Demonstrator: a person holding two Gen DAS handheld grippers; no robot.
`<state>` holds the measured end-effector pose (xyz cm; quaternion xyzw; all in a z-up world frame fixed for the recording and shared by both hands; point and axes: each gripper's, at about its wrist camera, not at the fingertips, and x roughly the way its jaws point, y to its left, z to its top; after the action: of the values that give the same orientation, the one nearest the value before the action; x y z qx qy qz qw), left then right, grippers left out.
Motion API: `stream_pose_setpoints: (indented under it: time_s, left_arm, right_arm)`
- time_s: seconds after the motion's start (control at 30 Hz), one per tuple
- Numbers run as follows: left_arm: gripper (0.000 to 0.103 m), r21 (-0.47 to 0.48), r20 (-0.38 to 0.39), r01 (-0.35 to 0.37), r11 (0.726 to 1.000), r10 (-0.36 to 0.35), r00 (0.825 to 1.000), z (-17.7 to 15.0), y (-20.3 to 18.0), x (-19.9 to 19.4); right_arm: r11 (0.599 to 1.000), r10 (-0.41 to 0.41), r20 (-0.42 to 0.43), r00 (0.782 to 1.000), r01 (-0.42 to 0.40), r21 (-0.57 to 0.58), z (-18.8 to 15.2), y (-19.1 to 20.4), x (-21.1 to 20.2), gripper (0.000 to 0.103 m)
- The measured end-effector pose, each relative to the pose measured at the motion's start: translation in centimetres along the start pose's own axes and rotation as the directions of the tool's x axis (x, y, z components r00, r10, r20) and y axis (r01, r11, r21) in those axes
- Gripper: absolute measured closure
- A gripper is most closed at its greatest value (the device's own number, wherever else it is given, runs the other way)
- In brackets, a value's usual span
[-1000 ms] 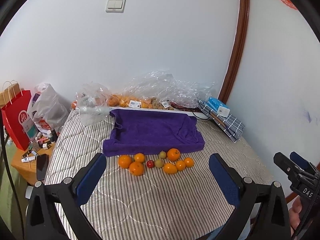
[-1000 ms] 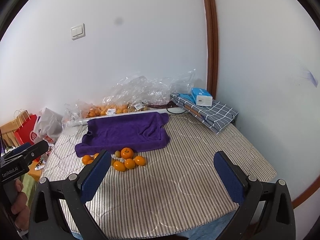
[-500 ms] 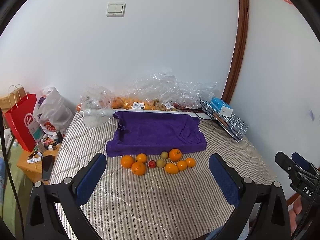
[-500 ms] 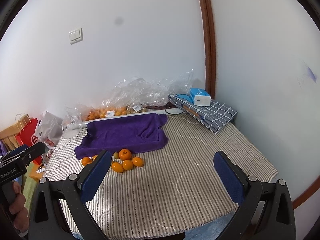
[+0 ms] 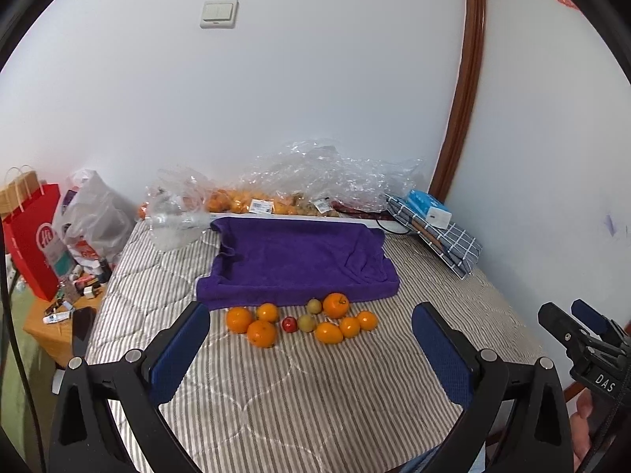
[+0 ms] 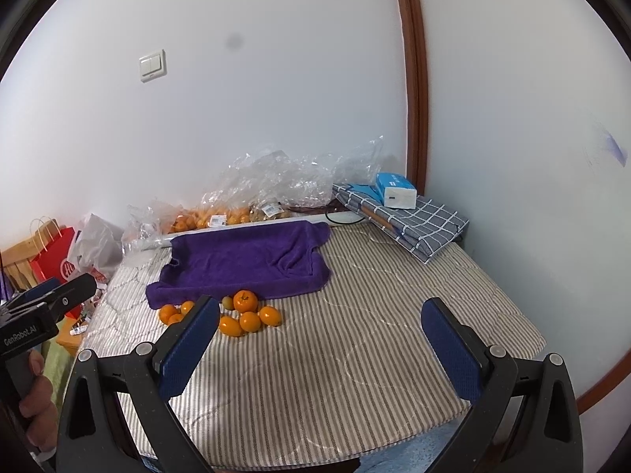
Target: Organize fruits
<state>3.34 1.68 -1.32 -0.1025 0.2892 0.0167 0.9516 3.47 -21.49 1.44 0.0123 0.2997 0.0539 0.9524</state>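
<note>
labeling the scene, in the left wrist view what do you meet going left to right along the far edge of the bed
Red paper bag → white plastic bag → clear bags of oranges → checked folded cloth with a blue tissue pack on it.

A home bedroom, a striped quilted mattress (image 5: 315, 386) filling the floor of the view, a folded checked cover (image 6: 418, 224) lying at 2 o'clock, shopping bags (image 5: 35, 236) crowding a cluttered bedside table (image 5: 51, 323) at 9 o'clock, a light switch (image 5: 218, 13) sitting on the white wall at 12 o'clock.
</note>
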Motion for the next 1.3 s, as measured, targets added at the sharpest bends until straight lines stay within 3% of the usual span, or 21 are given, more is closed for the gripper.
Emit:
stream_pose_setpoints:
  time_s: [0.13,0.4,0.57,0.77,0.97,1.3]
  left_arm:
    - [0.0,-0.007,-0.033,-0.011,1.0,0.011,0.999,0.0,0.8,2.2]
    - [0.002,-0.04,-0.139,-0.068,0.997,0.062,0.988,-0.9,4.0,8.7]
    - [0.002,-0.029,-0.216,-0.126,0.992,0.117,0.969,-2.6,5.5,12.6]
    - [0.007,-0.017,-0.289,-0.163,0.987,0.151,0.945,-4.5,7.1,16.2]
    - [0.011,-0.025,-0.319,-0.139,0.99,0.124,0.939,-5.6,7.9,18.4]
    - [0.012,-0.042,-0.331,-0.101,0.994,0.082,0.94,-6.0,8.6,20.2]
  right_arm:
    - [1.0,0.006,-0.022,1.0,-0.006,-0.008,-0.3,0.0,1.6,0.003]
    - [0.999,0.026,-0.138,0.99,-0.031,-0.033,-2.3,0.6,8.8,0.009]
    - [0.997,0.075,-0.228,0.971,-0.081,-0.018,-3.7,0.8,14.3,0.026]
    - [0.986,0.137,-0.333,0.933,-0.16,-0.042,-5.8,2.6,20.8,0.042]
    - [0.976,0.161,-0.373,0.914,-0.202,-0.075,-7.0,4.8,24.7,0.044]
    - [0.97,0.135,-0.389,0.911,-0.202,-0.137,-6.7,6.3,28.1,0.046]
